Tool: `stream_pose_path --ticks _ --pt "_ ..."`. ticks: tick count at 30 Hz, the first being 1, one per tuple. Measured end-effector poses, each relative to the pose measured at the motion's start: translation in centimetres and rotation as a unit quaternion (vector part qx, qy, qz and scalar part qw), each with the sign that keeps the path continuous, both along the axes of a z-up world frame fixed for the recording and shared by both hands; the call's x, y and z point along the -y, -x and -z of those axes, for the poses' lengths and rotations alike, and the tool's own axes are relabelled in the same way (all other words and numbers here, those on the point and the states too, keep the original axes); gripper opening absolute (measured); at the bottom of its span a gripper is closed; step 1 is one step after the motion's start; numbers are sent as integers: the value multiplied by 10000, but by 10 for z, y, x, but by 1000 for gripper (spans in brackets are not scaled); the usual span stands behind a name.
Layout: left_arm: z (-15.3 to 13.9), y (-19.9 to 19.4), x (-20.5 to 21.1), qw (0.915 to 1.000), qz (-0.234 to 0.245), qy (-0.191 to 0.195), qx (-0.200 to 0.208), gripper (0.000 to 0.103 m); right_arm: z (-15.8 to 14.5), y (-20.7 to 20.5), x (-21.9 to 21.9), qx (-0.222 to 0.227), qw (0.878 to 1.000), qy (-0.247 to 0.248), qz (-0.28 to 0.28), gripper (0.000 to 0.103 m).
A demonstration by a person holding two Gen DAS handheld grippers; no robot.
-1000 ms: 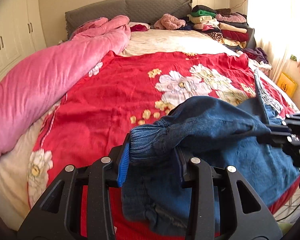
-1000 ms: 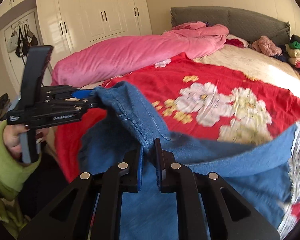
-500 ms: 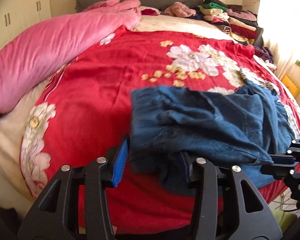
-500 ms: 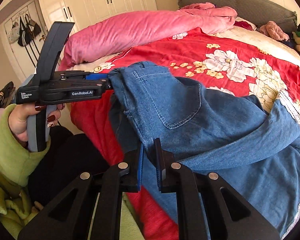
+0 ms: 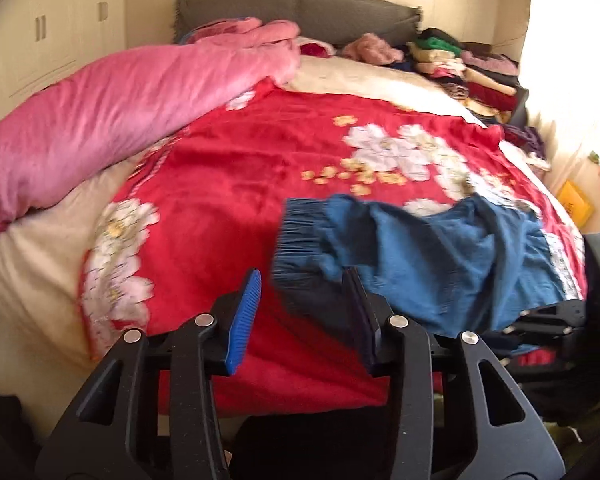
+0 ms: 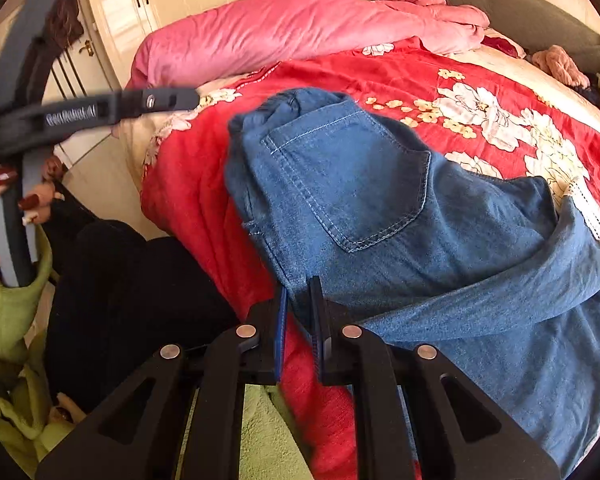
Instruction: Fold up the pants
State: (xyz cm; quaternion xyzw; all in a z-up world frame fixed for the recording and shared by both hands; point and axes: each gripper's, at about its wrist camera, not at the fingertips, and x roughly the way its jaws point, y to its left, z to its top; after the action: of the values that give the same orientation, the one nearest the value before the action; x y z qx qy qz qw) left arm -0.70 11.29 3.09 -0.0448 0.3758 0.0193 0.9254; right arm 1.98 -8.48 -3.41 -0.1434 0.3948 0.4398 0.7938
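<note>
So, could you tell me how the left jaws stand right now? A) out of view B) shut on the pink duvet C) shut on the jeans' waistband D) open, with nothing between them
D: the left gripper shows a wide gap between its jaws, and the jeans lie on the red blanket beyond them, ungripped by it.

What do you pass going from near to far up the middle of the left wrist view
left gripper → jeans → red flowered blanket → cream sheet → grey headboard
</note>
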Motion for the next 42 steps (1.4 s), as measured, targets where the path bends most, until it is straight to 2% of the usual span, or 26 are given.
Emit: stream_pose_path --ticks 3,5,7,11,13,16,17,20,21,22,23,29,31,34,37,42 --pt "16 -18 17 9994 256 -36 -214 34 -1 2 2 -48 10000 -3 -63 13" --pt "36 -31 24 9981 293 -164 -520 34 -5 3 7 -69 10000 -21 -61 14" --pt "53 -38 25 9966 294 -193 -745 34 -16 3 19 -68 9997 -252 5 16" --pt "66 -37 24 9957 261 -221 -864 34 -23 -3 32 144 9988 -351 324 18" --pt "67 -37 24 9957 265 -237 -860 34 -13 -12 29 -41 9986 -251 465 18" --pt "67 -38 24 9957 268 -237 -857 34 22 -26 21 -542 9964 211 623 19" --pt "66 -37 24 9957 277 -218 -858 35 29 -28 22 -635 9956 227 654 19" --pt "64 -35 22 9961 248 -152 -836 35 25 -33 33 -930 9928 -140 740 19" --pt "60 -34 21 9965 235 -57 -804 39 20 -33 36 -933 9924 -227 767 21" --pt "55 -32 20 9969 242 67 -748 44 13 -33 42 -856 9924 -325 816 30" --pt "52 -30 21 9971 252 98 -709 46 6 -32 47 -741 9924 -395 894 40" --pt "27 -20 33 9985 336 19 -427 55 -25 -31 70 -103 9901 -443 1324 50" --pt "19 -18 41 9986 412 1 -344 61 -34 -31 77 100 9884 -458 1445 50" --pt "13 -16 49 9981 526 49 -302 66 -44 -33 92 366 9844 -513 1640 65" --pt "8 -16 61 9975 651 36 -266 71 -53 -33 110 478 9801 -604 1827 65" --pt "7 -19 84 9954 908 86 -293 73 -58 -45 140 485 9708 -690 2247 65"
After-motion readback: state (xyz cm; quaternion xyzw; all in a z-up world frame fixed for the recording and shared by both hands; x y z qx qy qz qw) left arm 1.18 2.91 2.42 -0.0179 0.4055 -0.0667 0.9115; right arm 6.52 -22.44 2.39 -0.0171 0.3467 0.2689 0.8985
